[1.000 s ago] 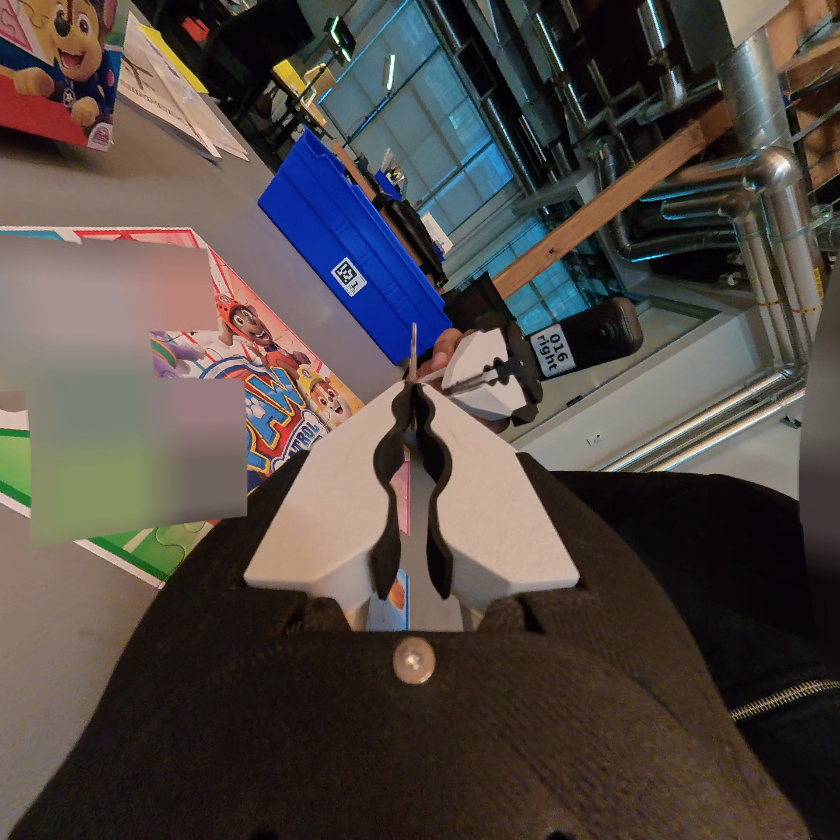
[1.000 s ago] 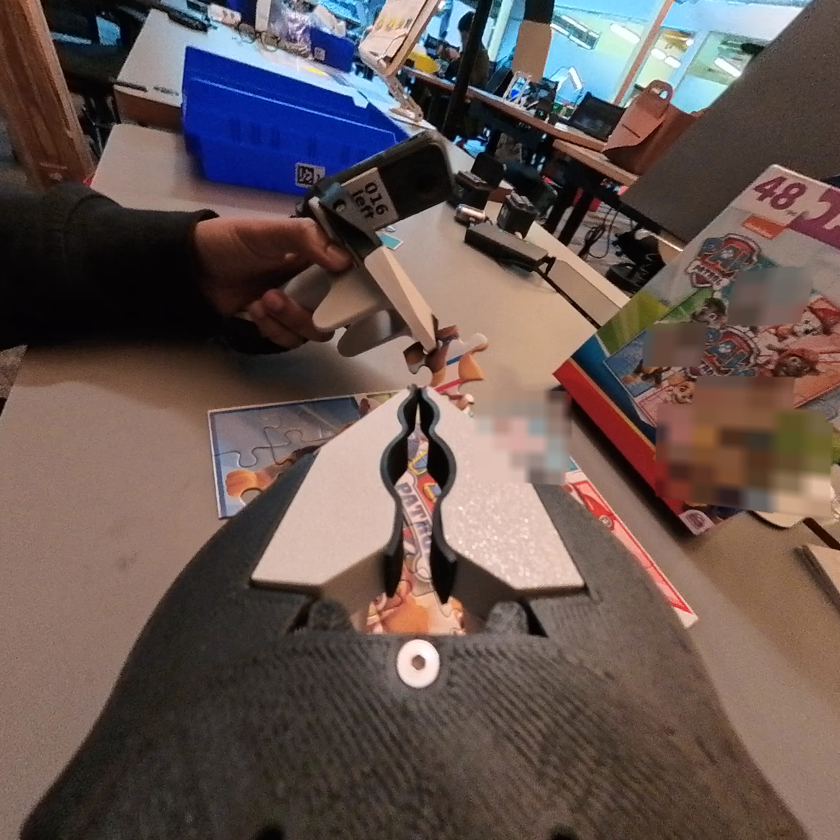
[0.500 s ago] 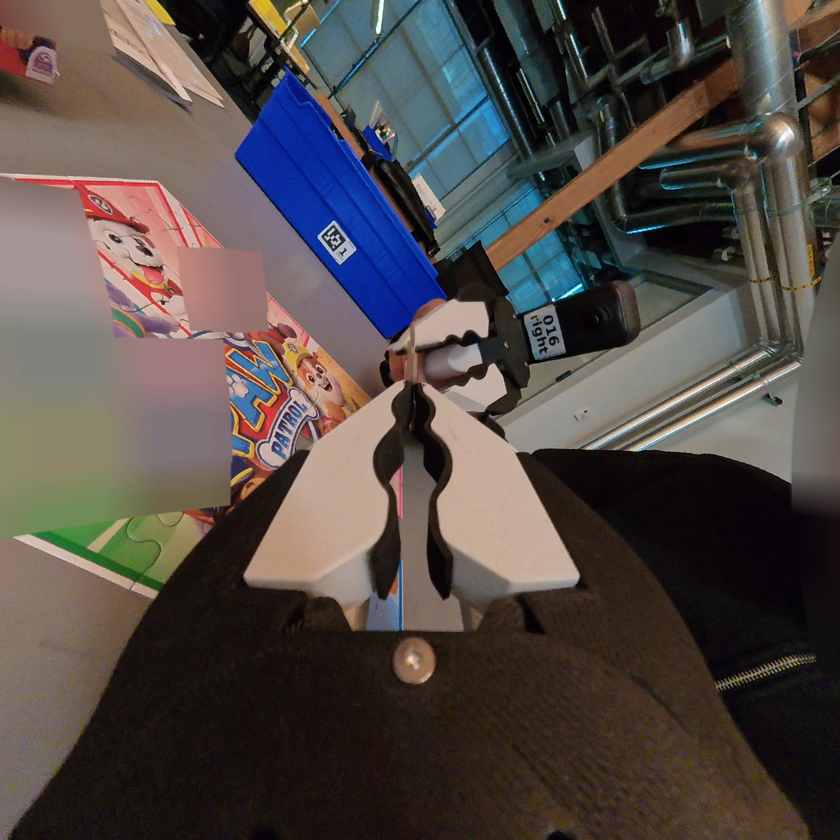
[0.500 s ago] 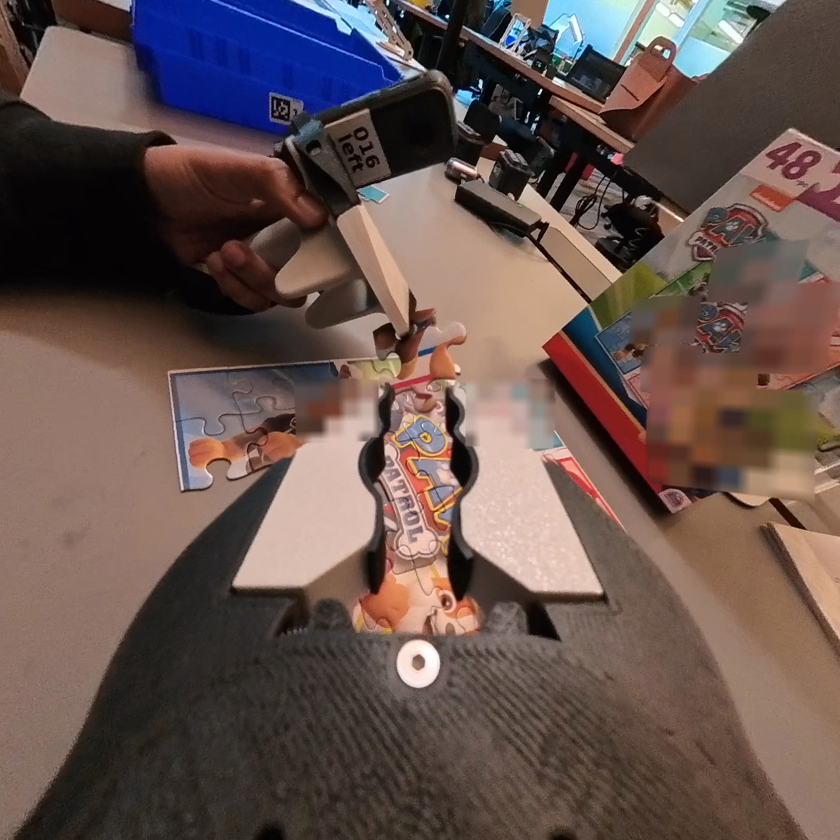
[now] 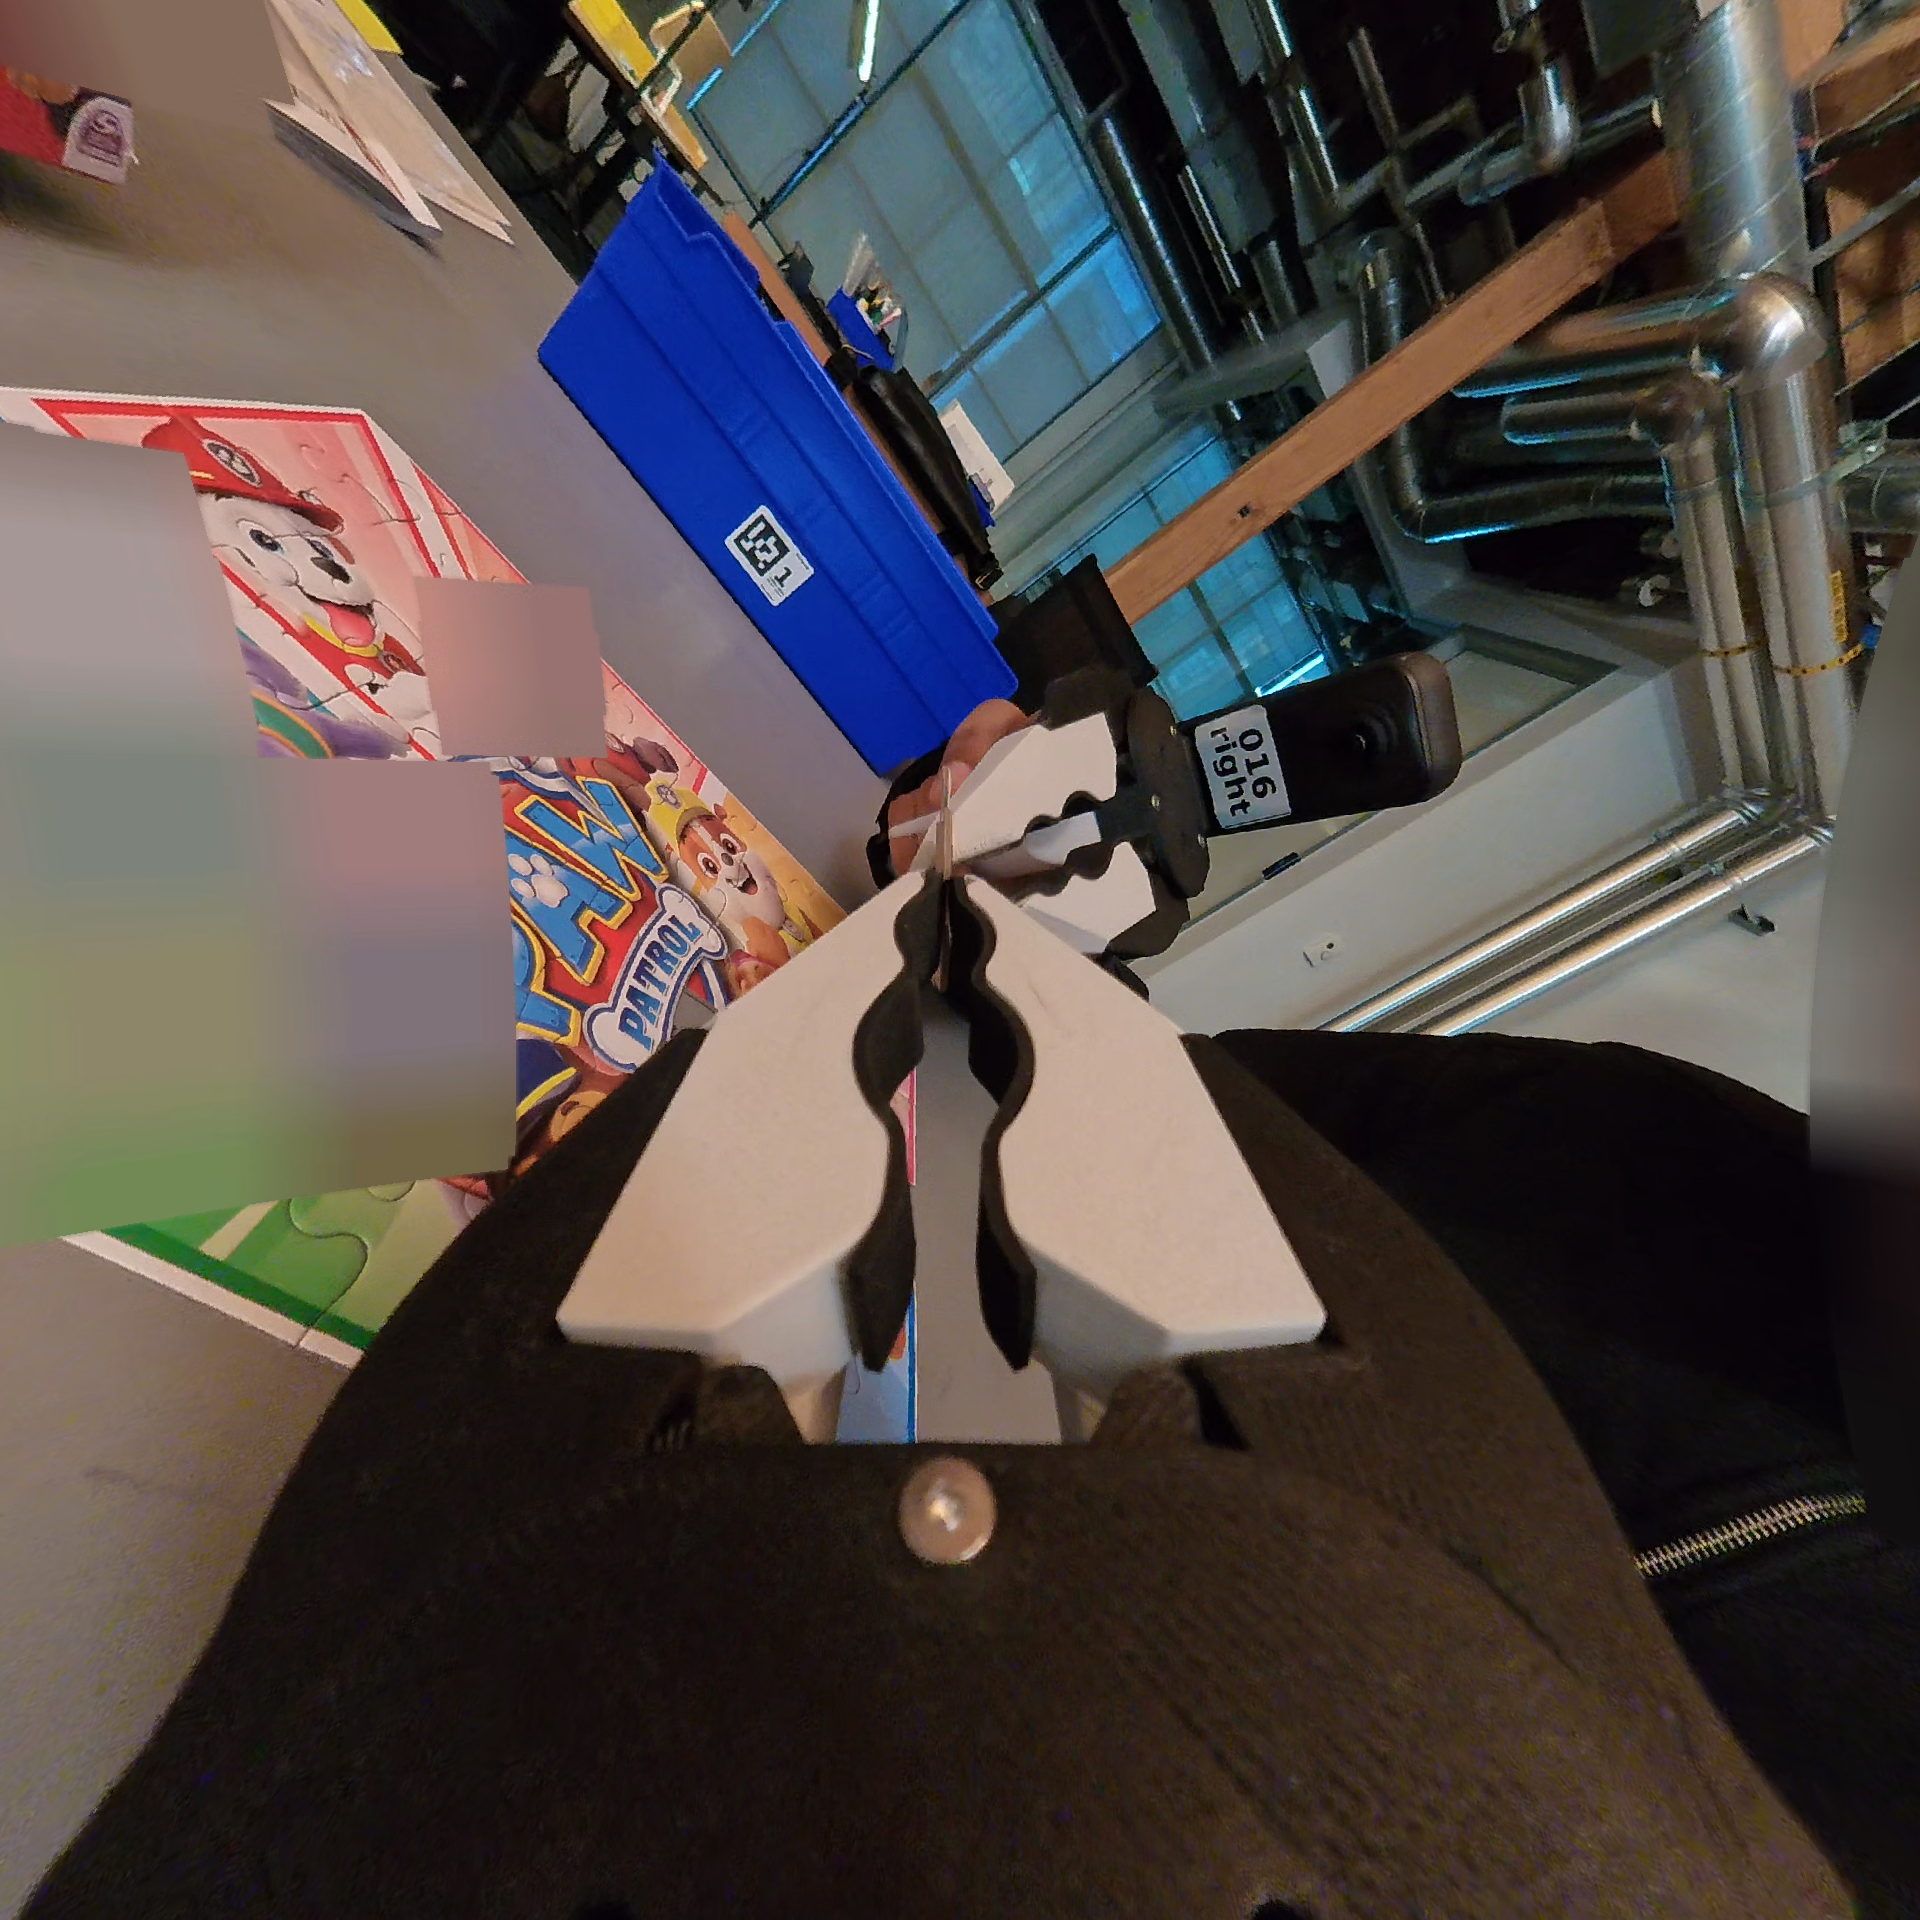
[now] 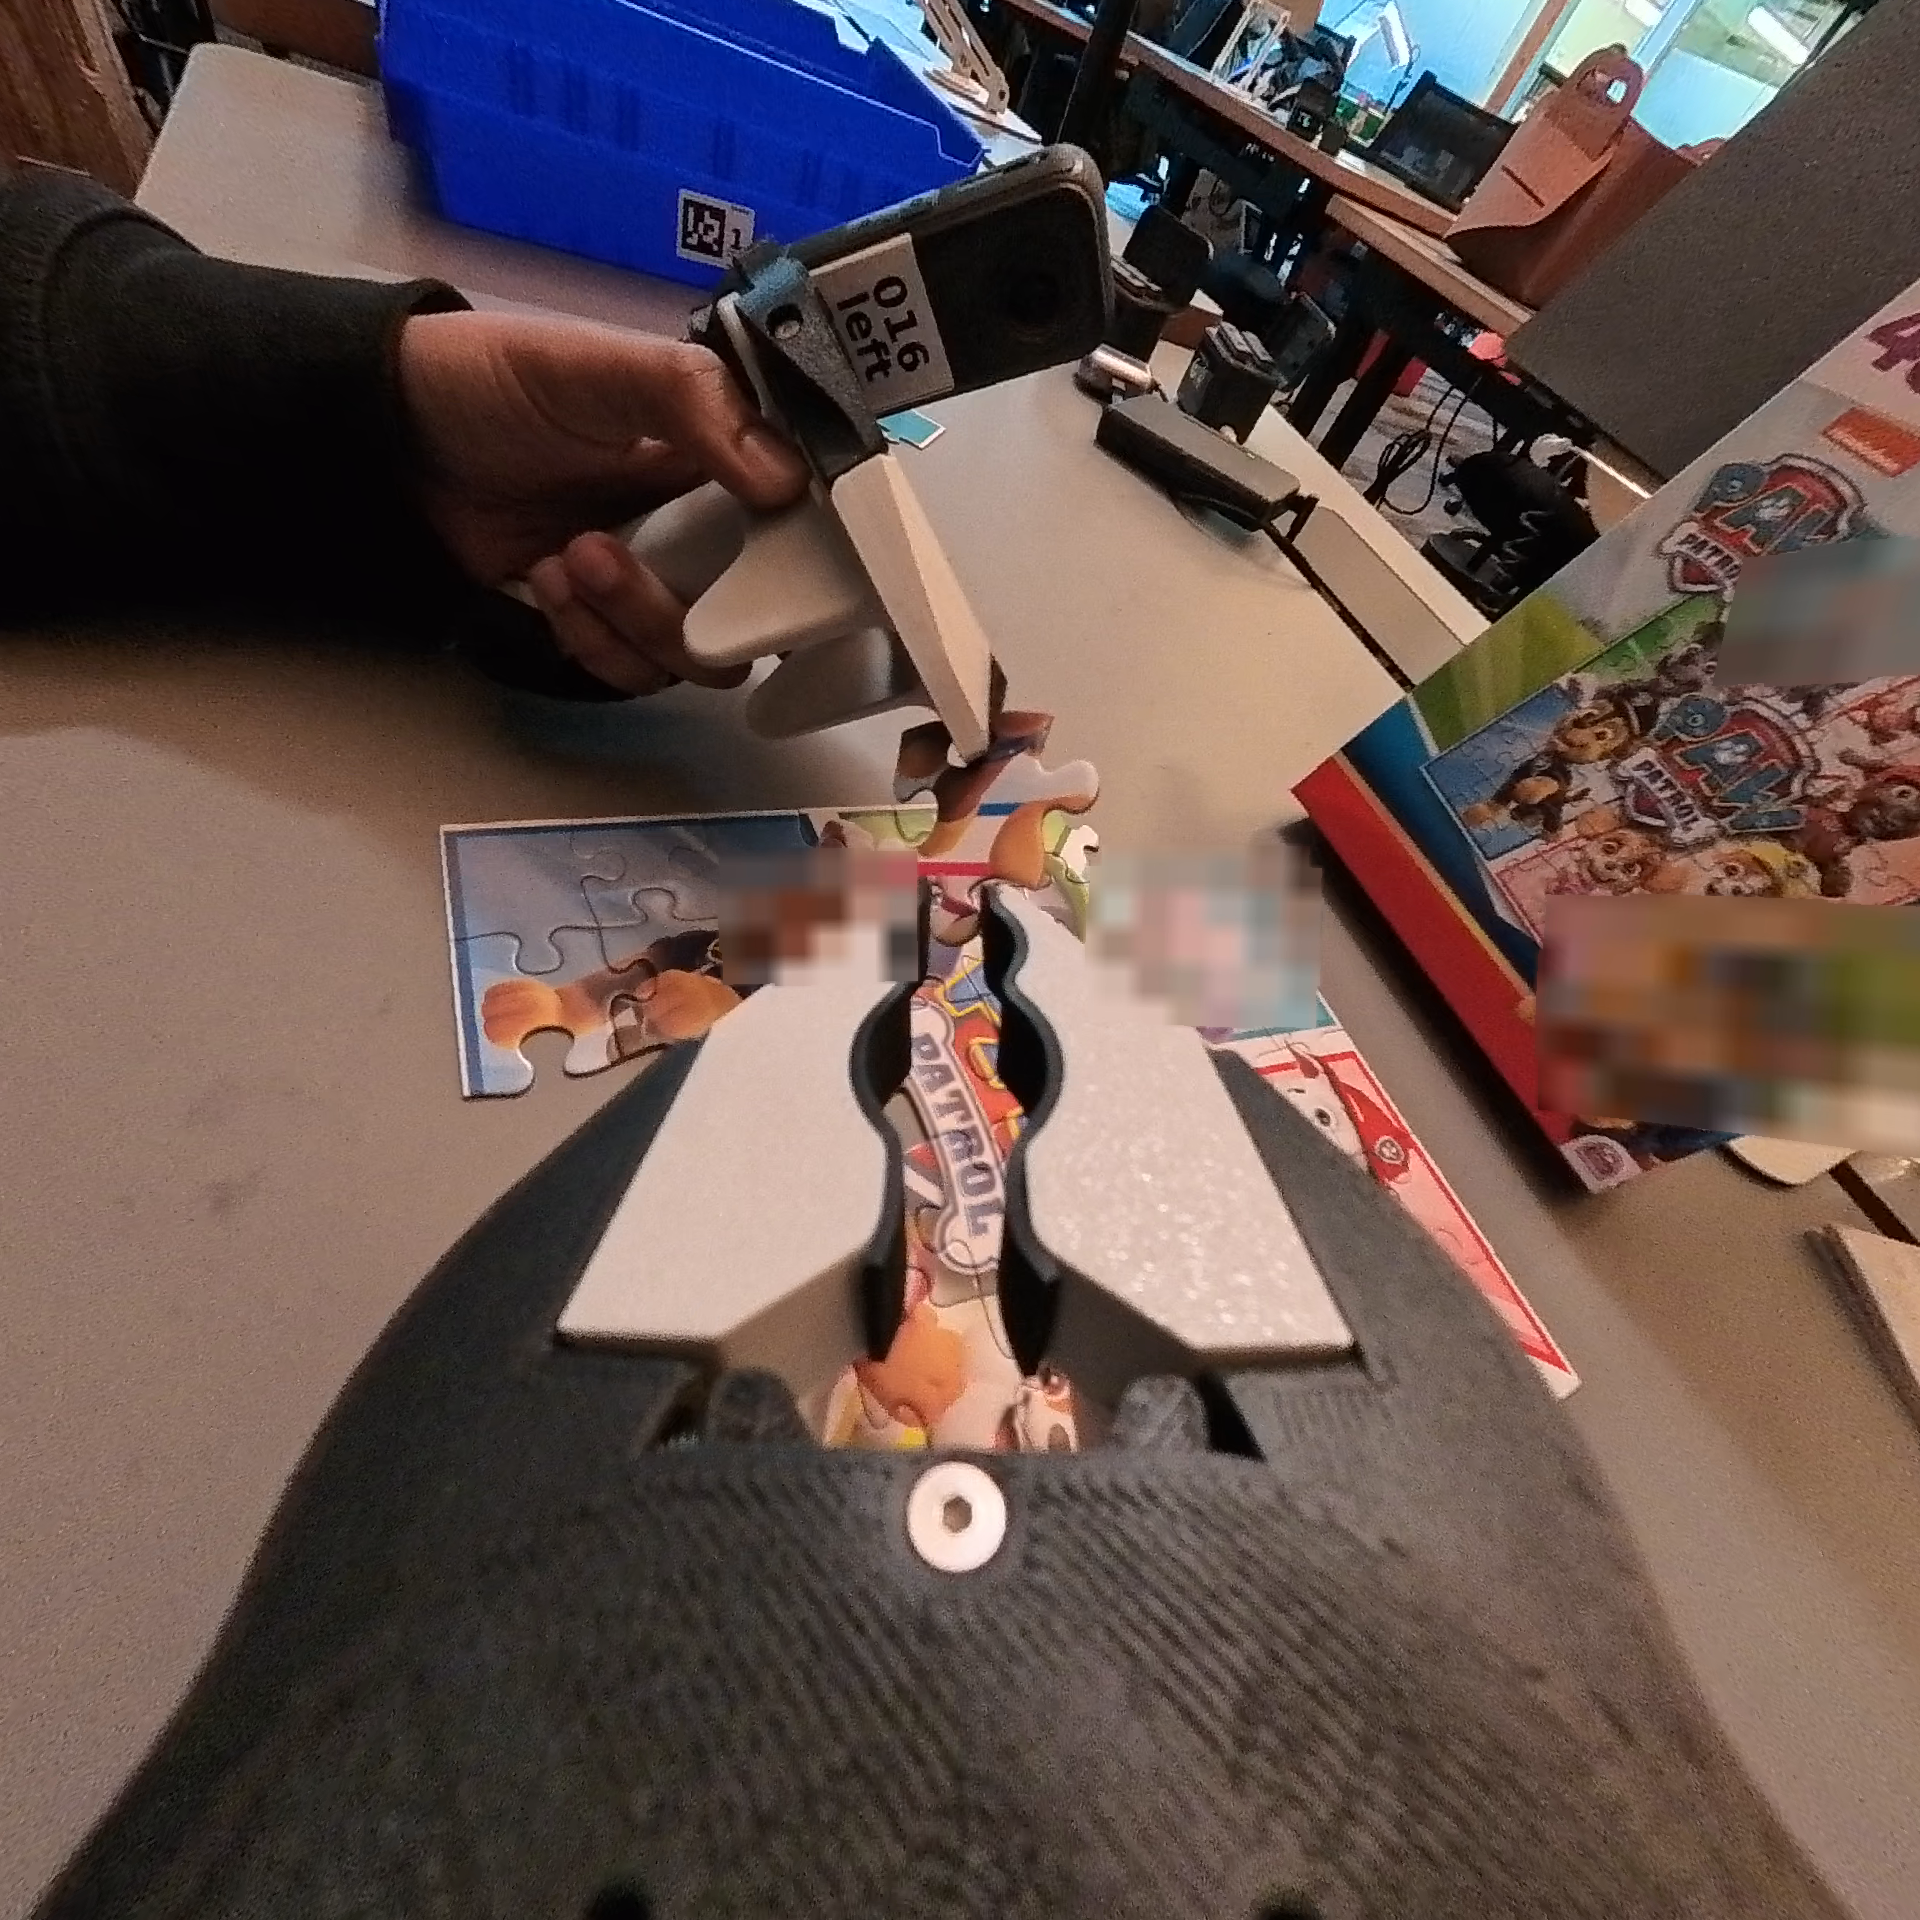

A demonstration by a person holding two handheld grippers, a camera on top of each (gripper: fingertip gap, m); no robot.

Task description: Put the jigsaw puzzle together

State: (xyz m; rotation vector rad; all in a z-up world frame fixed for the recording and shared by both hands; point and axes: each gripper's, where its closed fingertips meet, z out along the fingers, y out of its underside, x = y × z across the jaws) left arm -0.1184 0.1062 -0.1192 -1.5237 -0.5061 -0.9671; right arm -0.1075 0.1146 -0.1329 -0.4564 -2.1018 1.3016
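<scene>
Dim indoor light, bluish window glow behind, strong wide-angle edge distortion.

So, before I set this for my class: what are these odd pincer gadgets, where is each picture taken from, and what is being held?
A person holds a two-finger gripper in each hand; each carries a camera looking along its fingers. One picture comes from the left gripper, the other from the right gripper. On the grey table lie a partly built cartoon jigsaw, its box and a blue bin. The left gripper pinches a loose jigsaw piece. The right gripper holds nothing, its fingers slightly apart.
</scene>
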